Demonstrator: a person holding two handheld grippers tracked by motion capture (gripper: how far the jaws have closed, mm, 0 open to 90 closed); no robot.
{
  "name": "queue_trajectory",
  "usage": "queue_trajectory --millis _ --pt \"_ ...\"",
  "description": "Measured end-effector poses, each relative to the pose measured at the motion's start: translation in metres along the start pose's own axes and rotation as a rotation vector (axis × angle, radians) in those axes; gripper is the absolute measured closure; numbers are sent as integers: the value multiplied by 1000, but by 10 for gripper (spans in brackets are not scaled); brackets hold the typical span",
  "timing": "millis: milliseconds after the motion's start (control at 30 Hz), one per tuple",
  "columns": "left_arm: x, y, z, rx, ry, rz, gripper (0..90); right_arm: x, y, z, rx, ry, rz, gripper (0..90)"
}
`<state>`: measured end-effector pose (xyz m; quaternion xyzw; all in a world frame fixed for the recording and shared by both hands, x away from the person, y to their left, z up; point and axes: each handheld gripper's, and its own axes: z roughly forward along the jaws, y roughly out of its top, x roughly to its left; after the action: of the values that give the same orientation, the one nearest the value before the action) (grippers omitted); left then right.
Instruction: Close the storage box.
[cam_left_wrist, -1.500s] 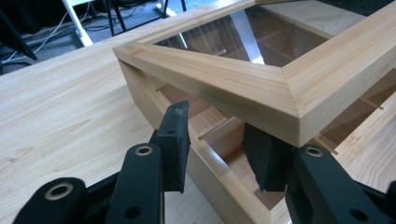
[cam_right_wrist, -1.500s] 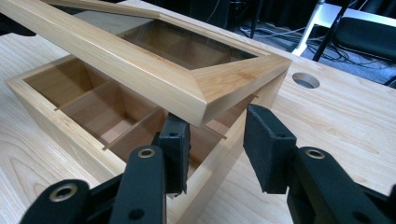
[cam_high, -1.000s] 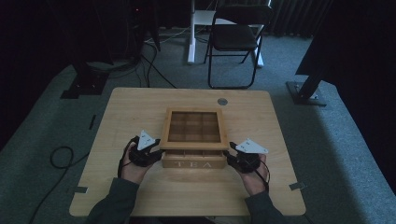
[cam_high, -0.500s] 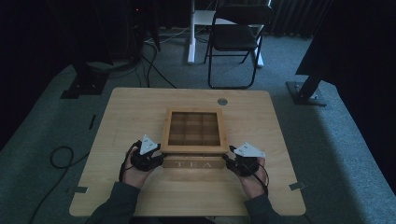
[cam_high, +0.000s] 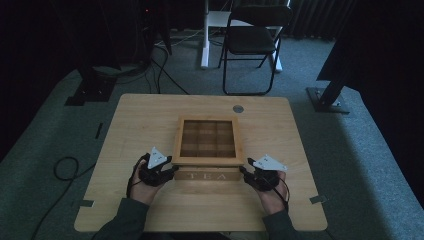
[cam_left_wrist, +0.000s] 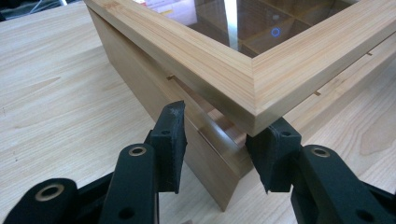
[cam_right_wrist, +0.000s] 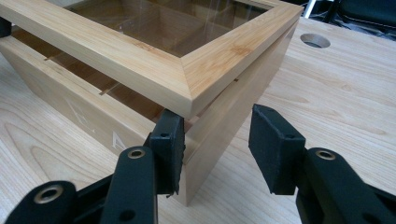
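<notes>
Both tongs have slid back to the near corners of the square glass-lidded wooden tea box (cam_high: 207, 145).
Left tongs (cam_left_wrist: 219, 140) and right tongs (cam_right_wrist: 217, 140) gape apart under the lifted lid; rigid, fragile glass, so grip the frame.

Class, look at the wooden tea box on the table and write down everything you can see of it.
The tea box is light wood, square, with TEA lettered on its near front. Its framed glass lid shows a grid of compartments beneath and sits raised at the front, a gap open above the base. It stands mid-table. The left gripper and right gripper have open jaws straddling its near corners, one jaw of each under the lid.
</notes>
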<state>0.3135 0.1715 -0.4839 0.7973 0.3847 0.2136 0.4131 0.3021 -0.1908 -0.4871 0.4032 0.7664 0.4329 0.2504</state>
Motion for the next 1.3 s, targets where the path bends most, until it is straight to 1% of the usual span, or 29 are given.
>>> queue_trajectory --millis 67,333,567,933,1100,1200,1267,1300 --pt "0 -1 -1 -4 -6 3 574 0 -1 0 2 -2 2 552" --pt "0 -5 -5 -13 -16 -16 570 0 -4 -2 5 1 9 551" --pt "-1 -8 -8 -14 -22 -17 570 0 -7 -2 12 4 14 550" --pt "-3 -14 -7 4 -28 -23 570 1 -12 -2 32 19 24 540" --pt "-4 -17 -6 13 -29 -24 567 1 -14 -2 39 18 27 541" --pt "-4 -21 -5 30 -35 -19 557 3 -19 -2 52 21 35 540" --pt "-4 -22 -5 28 -32 -20 554 3 -22 -3 49 32 43 533" --pt "-2 -23 -8 25 -29 -34 553 3 -22 -5 48 34 45 528"
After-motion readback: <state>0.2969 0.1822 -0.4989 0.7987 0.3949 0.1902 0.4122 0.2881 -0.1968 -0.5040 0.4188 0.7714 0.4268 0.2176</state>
